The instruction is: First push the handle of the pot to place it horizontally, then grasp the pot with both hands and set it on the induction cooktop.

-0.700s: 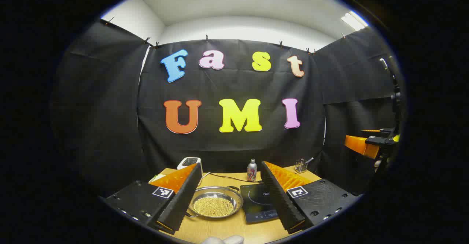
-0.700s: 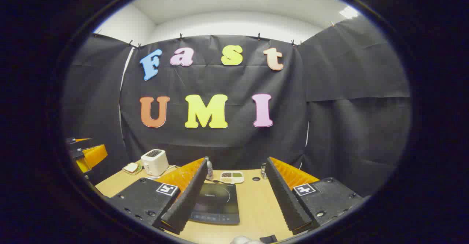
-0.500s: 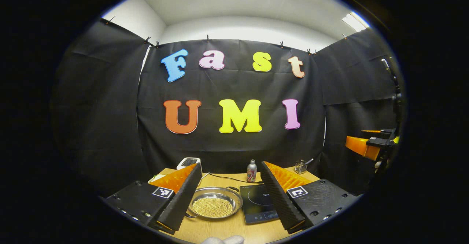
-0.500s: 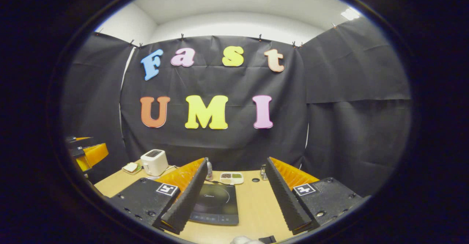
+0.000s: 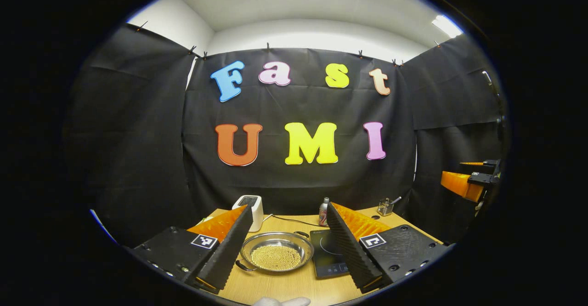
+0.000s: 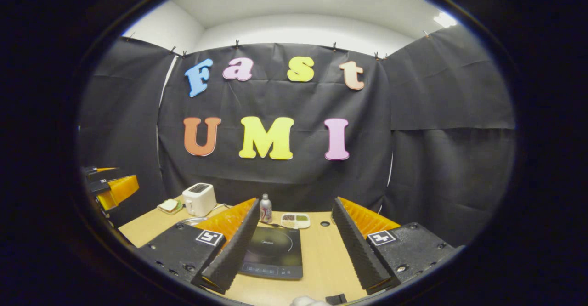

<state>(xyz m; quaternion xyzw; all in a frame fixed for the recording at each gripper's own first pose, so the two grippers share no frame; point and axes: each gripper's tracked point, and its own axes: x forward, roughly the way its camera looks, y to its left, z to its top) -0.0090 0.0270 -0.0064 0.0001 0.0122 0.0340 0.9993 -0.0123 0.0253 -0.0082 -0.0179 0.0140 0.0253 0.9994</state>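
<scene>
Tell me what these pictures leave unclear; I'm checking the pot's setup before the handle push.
- Pot, left gripper view: its left rim is hidden behind the left gripper's own finger.
- Pot, right gripper view: just a sliver of rim shows above the right gripper's finger.
- Induction cooktop: its control markings are too small to make out.
- Divided dish, right gripper view: its contents are too small to identify.
</scene>
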